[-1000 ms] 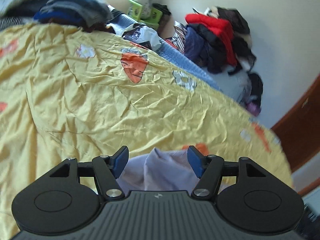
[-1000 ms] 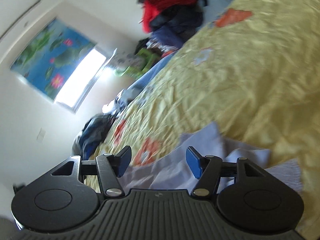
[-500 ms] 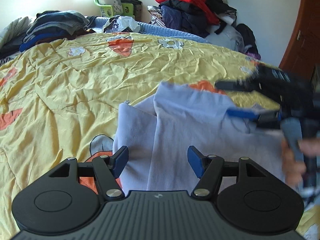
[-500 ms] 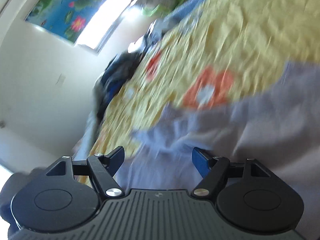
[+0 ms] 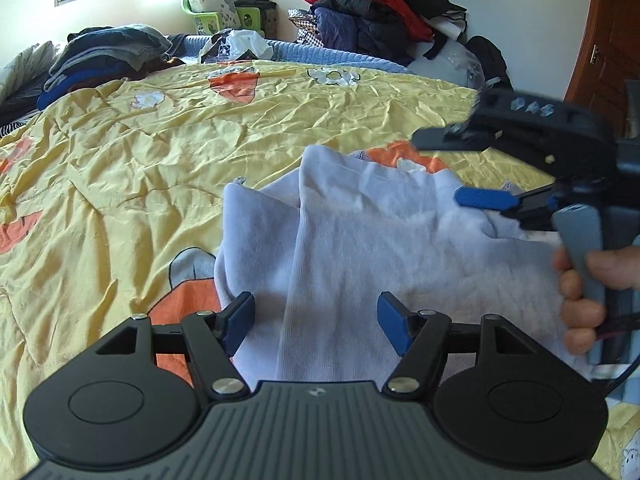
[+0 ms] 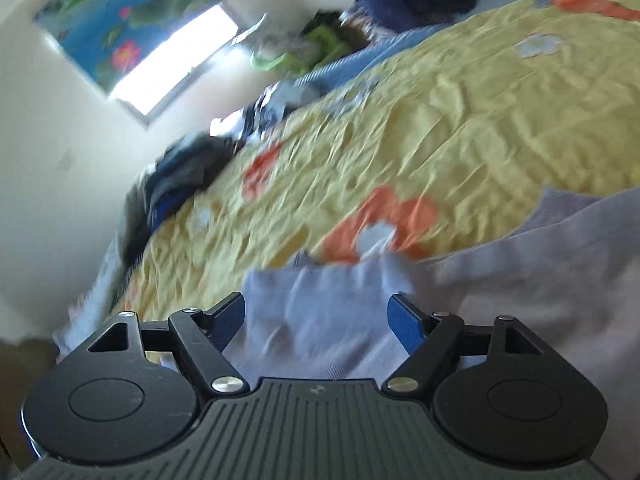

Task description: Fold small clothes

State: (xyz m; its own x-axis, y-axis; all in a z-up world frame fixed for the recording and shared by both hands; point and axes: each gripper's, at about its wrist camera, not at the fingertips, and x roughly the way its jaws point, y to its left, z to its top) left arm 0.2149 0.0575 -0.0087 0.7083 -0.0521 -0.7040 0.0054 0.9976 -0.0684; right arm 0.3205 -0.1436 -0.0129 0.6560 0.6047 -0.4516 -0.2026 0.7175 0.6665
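A pale lilac garment point(image 5: 360, 248) lies rumpled on the yellow bedspread point(image 5: 140, 152), with a long fold running down its middle. My left gripper point(image 5: 316, 320) is open just above its near edge, blue pads either side of the fold. My right gripper point(image 6: 316, 320) is open over the same garment point(image 6: 460, 312). In the left wrist view the right gripper point(image 5: 472, 168) comes in from the right, held by a hand, jaws open above the garment's right side.
A stack of folded dark clothes point(image 5: 100, 56) sits at the bed's far left. A pile of red and dark jackets point(image 5: 372, 8) is heaped at the far right corner. A green basket point(image 5: 216, 16) stands under the window. A wooden door point(image 5: 608, 60) is on the right.
My left gripper has tilted down and pulled back, bringing the whole garment into view. My right gripper has swung in over the garment's right side. Both stay open.
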